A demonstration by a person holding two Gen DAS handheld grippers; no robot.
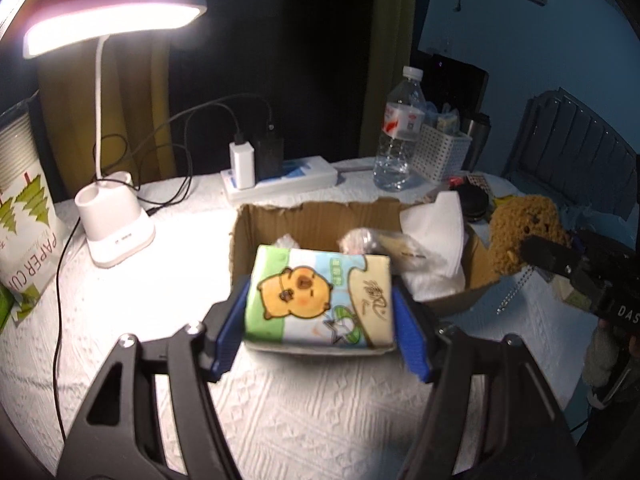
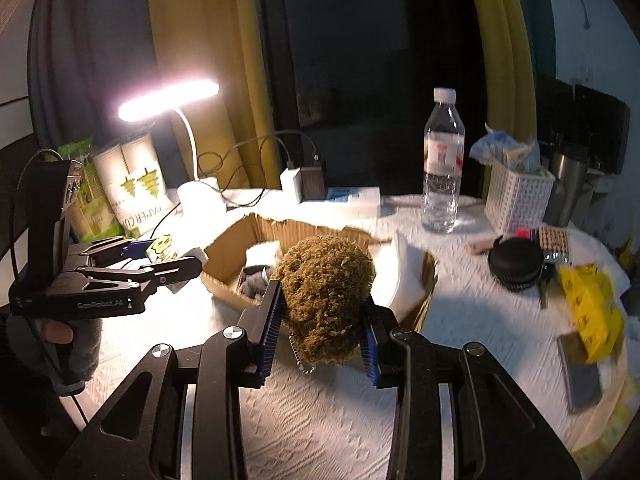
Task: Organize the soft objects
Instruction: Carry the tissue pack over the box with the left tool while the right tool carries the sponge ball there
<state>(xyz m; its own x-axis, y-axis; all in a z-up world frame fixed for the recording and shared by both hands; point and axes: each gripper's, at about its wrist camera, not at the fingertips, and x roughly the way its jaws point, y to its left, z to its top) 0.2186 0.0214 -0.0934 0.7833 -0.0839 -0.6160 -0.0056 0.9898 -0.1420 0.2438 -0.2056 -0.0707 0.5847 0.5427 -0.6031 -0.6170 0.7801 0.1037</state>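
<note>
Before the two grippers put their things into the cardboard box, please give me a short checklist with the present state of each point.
1. Left gripper holds the tissue pack between both pads: ok.
2. Right gripper holds the brown plush toy on both sides: ok.
3. Cardboard box is open at the top: ok.
4. Free room in the box: not ok, white tissues and a wrapped item already fill much of it.
5. Bead chain hangs under the toy and may catch the box edge: cannot tell.
6. Water bottle stands away from the box: ok.
</note>
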